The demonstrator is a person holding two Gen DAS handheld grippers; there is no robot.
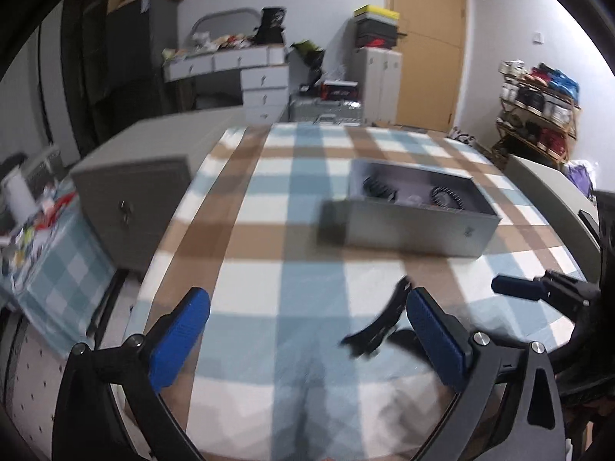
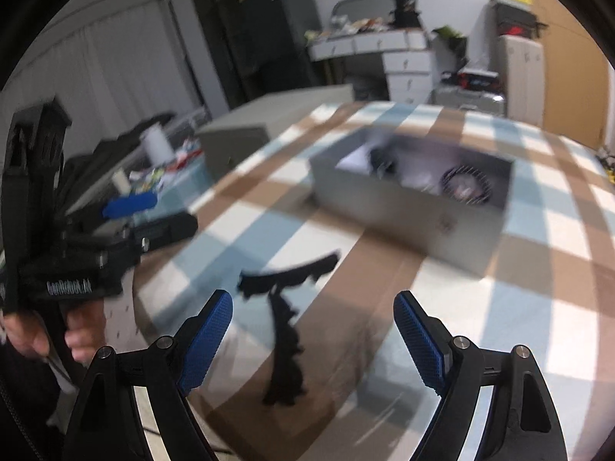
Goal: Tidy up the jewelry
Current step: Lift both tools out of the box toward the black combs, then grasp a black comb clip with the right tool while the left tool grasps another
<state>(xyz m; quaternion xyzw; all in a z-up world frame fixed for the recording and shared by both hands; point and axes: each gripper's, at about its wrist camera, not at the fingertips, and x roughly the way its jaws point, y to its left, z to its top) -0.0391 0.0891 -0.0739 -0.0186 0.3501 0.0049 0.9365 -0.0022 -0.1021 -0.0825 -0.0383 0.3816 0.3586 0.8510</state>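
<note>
While both grippers [image 1: 303, 342] [image 2: 313, 340] gape empty, black strips [image 2: 286, 315] lie near bed's [image 2: 499, 307] front edge. Prob next for box [image 2: 407, 207] mid-bed.

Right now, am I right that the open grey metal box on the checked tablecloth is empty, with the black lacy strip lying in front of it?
Not quite: the open grey metal box is not empty. The right wrist view shows a black ring-shaped piece and other dark items inside. The black lacy strip does lie in front of it on the checked tablecloth.

Your right gripper [image 2: 313, 330] hangs with jaws wide apart above a black lacy choker [image 2: 286, 307] on the checked cloth [image 2: 499, 307]. Beyond it sits the open grey box [image 2: 403, 211].
</note>
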